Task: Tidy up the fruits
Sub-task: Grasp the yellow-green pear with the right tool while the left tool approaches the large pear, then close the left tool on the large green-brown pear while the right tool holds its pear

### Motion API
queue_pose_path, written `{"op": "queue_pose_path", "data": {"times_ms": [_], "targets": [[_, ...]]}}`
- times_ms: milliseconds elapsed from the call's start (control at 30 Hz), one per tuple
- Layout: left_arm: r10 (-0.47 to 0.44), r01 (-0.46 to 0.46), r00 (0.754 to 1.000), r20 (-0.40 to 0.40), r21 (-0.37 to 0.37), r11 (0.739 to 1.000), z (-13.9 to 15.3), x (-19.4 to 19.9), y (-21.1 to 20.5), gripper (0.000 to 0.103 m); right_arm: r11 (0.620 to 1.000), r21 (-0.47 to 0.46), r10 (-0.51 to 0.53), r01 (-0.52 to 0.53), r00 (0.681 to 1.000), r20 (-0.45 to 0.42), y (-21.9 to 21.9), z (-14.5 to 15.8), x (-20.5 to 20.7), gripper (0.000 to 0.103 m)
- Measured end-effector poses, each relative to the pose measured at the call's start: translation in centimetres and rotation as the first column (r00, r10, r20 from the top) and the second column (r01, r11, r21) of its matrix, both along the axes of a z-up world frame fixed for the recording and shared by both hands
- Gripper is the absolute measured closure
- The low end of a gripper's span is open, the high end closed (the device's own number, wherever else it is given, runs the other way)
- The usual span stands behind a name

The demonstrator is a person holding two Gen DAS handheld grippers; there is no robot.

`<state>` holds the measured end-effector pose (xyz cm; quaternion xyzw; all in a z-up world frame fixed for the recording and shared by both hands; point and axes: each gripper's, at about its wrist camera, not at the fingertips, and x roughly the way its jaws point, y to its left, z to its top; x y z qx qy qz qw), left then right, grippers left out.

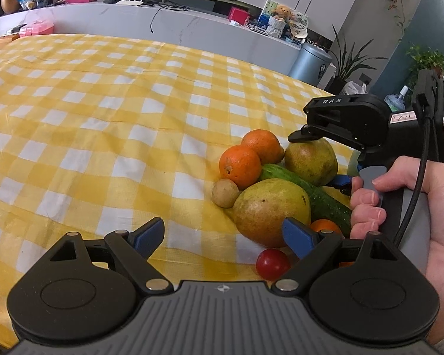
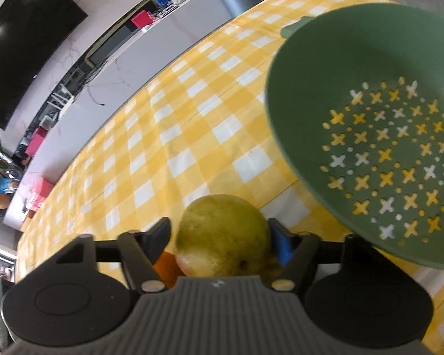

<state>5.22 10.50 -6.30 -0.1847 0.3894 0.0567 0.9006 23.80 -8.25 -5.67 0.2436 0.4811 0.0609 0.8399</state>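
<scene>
Gaped wide in the left wrist view, left tongs [image 1: 223, 232], nothing between the blue pads [image 1: 149, 233]. Just past the right pad, at 1 o'clock, a big yellow-green pear [image 1: 268, 210] on the yellow checked cloth of the bench [image 1: 103, 112]. Below that pear, at 3 o'clock of the tongs, a red cherry tomato [image 1: 273, 264]. Touching the pear at 10 o'clock, a small potato [image 1: 225, 193]. Behind it two oranges [image 1: 240, 165] side by side, a cucumber [image 1: 305, 190] slanting between the pears, and part of a third orange [image 1: 324, 226] beside the hand.

Farther, at 1 o'clock, right tongs [image 1: 322, 155] clamped on a second pear [image 1: 310, 161], right hand [image 1: 405, 195] squeezing the trigger.

Seen from the right wrist view, right tongs [image 2: 220, 241] pressed on both flanks of that pear [image 2: 223, 236], an orange patch under it. At 2 o'clock, well apart from the pile, a green colander [image 2: 325, 68] with cross-shaped holes, tilted in the frame, blurred; resting on the cloth or lifted, could not tell.
</scene>
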Motion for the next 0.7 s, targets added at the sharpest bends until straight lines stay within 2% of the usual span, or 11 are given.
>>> {"op": "queue_pose_path", "data": {"times_ms": [500,633,700], "targets": [[-0.028,0.028,1.0,0.009,0.035,0.999,0.0,0.1,-0.7,0.0,1.0,0.025,0.007,-0.007,1.0,-0.001,-1.0,-0.1,-0.5,0.041],[-0.053,0.051,0.998,0.038,0.045,0.998,0.0,-0.1,-1.0,0.0,0.999,0.038,0.002,-0.002,1.0,0.0,-1.3,0.1,-0.7,0.041],[-0.074,0.068,0.994,0.078,0.078,0.995,0.2,-0.4,-1.3,0.0,0.999,0.043,0.008,-0.009,1.0,0.005,-1.4,0.2,-0.9,0.041]]}}
